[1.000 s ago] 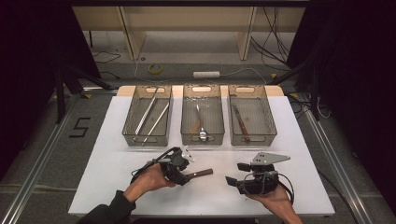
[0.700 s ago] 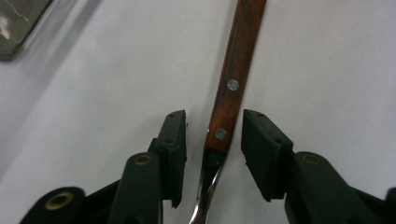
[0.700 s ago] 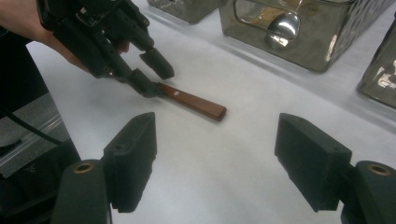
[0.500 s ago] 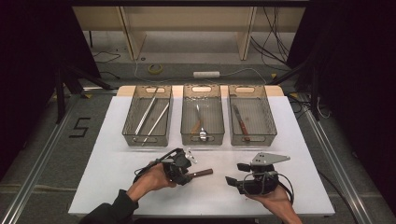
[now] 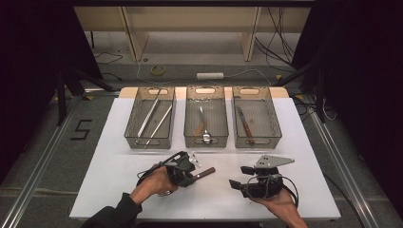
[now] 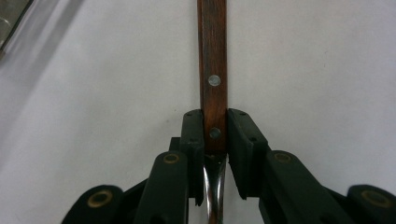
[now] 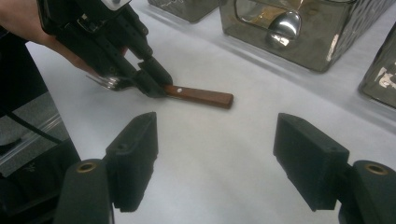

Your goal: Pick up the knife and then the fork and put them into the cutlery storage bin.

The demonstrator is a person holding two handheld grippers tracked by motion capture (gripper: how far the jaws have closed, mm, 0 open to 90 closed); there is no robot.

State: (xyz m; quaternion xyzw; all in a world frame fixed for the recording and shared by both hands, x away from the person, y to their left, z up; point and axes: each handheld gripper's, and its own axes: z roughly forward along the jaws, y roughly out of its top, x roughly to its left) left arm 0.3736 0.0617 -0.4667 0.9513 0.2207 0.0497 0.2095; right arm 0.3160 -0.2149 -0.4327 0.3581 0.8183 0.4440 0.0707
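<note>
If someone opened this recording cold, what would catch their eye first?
Probably the left gripper, whose jaws have just been closing on a wooden-handled fork lying on the white table near its front edge. Next, the three wire baskets in a row behind it, each holding cutlery. The right gripper waits nearby, jaws open.

A lab set up for recording: a white tabletop ringed by black curtains, loose cables and a power strip on the floor behind its far edge (a taped "5" marks the floor at left).
</note>
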